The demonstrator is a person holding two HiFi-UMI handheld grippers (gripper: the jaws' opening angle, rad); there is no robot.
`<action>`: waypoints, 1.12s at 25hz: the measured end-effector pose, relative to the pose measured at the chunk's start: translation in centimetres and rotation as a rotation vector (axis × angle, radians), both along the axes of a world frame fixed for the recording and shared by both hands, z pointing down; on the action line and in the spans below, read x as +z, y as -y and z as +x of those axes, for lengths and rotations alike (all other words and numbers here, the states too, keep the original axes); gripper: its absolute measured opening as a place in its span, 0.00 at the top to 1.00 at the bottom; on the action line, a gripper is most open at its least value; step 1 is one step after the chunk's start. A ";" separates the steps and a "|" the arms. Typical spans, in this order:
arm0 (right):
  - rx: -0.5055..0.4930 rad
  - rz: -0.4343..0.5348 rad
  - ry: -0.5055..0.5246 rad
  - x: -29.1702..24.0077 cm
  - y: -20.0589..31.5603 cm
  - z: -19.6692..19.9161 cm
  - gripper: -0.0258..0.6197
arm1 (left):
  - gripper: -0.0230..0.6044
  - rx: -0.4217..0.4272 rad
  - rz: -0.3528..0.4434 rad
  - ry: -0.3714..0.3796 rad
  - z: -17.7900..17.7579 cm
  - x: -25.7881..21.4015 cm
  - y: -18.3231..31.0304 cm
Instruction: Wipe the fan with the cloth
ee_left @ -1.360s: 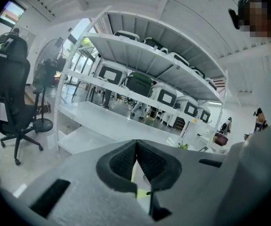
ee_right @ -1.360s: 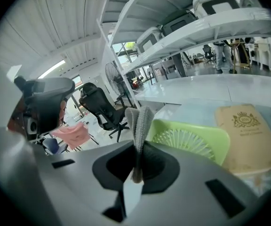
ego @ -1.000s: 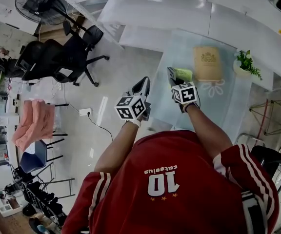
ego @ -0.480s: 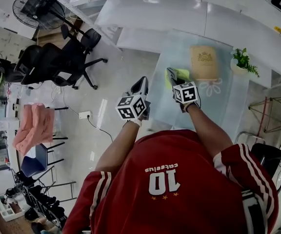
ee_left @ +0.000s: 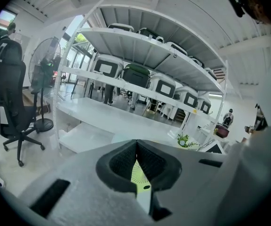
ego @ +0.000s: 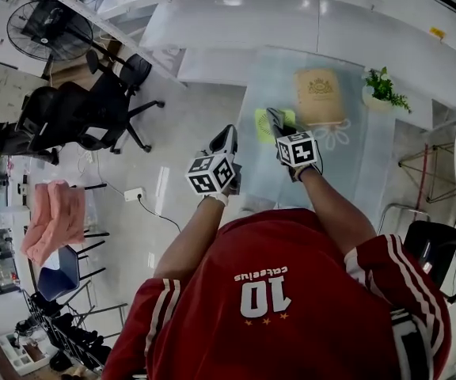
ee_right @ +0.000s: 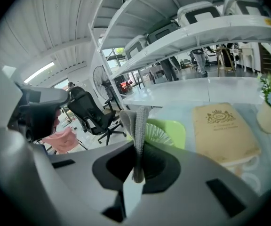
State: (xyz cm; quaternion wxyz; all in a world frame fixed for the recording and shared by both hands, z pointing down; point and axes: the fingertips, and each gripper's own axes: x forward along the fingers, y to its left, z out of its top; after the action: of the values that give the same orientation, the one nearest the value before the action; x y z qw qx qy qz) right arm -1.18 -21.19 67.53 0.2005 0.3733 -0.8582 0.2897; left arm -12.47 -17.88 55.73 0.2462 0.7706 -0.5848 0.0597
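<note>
Fan (ego: 263, 125), small and lime-green, lies flat on the glass table (ego: 370, 176), just beside a tan book (ego: 320, 96) and well short of the potted plant (ego: 382, 90). The right gripper (ego: 275, 119) hangs at the fan's near edge with its jaws clamped on a grey cloth (ee_right: 137, 121), which stands up in a narrow fold above them. The left gripper (ego: 228, 135) is off the table's left edge, jaws pressed together with nothing in them (the green grille only shows beyond their slit).

The wipe looks about to begin, not under way. To do it well, I would tip the right gripper so the loose end of the fold, rather than the hard jaw tips, meets the grille, then draw it across in even passes. The fan looks light and may skate on glass, so the free gripper could steady its rim.
</note>
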 end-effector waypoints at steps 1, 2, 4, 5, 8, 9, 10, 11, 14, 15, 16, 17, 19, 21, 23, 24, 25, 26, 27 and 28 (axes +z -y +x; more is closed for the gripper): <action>0.003 0.000 0.000 0.0 0.0 0.2 0.93 | 0.95 0.007 -0.003 -0.002 0.3 0.2 0.0; 0.007 -0.001 0.000 0.0 0.0 0.4 0.93 | 0.95 0.014 -0.005 -0.003 0.6 0.2 0.1; 0.014 -0.003 -0.003 0.0 0.0 0.8 0.93 | 0.95 0.025 -0.007 -0.003 1.0 0.3 0.1; 0.018 -0.005 -0.005 0.0 -0.1 0.9 0.93 | 0.95 0.027 -0.008 -0.004 1.0 0.3 0.2; 0.032 -0.010 -0.004 0.1 0.0 1.3 0.93 | 0.95 0.032 -0.008 -0.006 1.2 0.2 0.4; 0.038 -0.011 -0.004 0.1 0.0 1.6 0.93 | 0.95 0.036 -0.009 -0.007 1.4 0.3 0.5; 0.045 -0.013 -0.004 0.1 0.0 1.8 0.93 | 0.95 0.041 -0.010 -0.007 1.6 0.3 0.6; 0.051 -0.014 -0.004 0.1 0.0 2.0 0.93 | 0.95 0.047 -0.012 -0.007 1.7 0.4 0.7; 0.065 -0.017 -0.004 0.1 0.1 2.4 0.93 | 0.95 0.065 -0.016 -0.003 2.3 0.4 0.9; 0.069 -0.017 -0.005 0.1 0.1 2.5 0.93 | 0.95 0.071 -0.017 -0.002 2.5 0.5 1.0; 0.072 -0.018 -0.006 0.1 0.1 2.7 0.93 | 0.95 0.076 -0.018 -0.002 2.7 0.5 0.9; 0.075 -0.018 -0.007 0.2 0.0 2.8 0.93 | 0.95 0.081 -0.019 -0.002 2.9 0.6 0.9; 0.083 -0.019 -0.008 0.2 -0.1 3.1 0.93 | 0.95 0.086 -0.018 -0.002 3.1 0.6 1.0; 0.091 -0.018 -0.010 0.2 0.0 3.5 0.93 | 0.95 0.094 -0.019 -0.002 3.4 0.6 1.2; 0.099 -0.018 -0.011 0.2 0.1 3.9 0.93 | 0.95 0.102 -0.023 -0.002 3.8 0.7 1.4; 0.104 -0.019 -0.011 0.2 0.1 4.1 0.93 | 0.95 0.107 -0.025 -0.003 4.1 0.8 1.4; 0.110 -0.021 -0.011 0.2 0.0 4.3 0.93 | 0.95 0.112 -0.026 -0.004 4.3 0.8 1.4; 0.117 -0.022 -0.010 0.1 0.0 4.5 0.93 | 0.95 0.118 -0.026 -0.006 4.5 0.7 1.5; 0.124 -0.023 -0.010 0.0 -0.1 4.7 0.93 | 0.95 0.124 -0.026 -0.007 4.8 0.6 1.5; 0.130 -0.023 -0.010 0.0 -0.1 5.0 0.93 | 0.95 0.131 -0.025 -0.007 5.0 0.5 1.6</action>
State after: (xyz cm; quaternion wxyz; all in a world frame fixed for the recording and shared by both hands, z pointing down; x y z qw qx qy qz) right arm 3.81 -21.08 67.50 0.1896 0.4275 -0.8278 0.3100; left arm -7.44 -19.46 56.25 0.2534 0.8043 -0.5315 0.0801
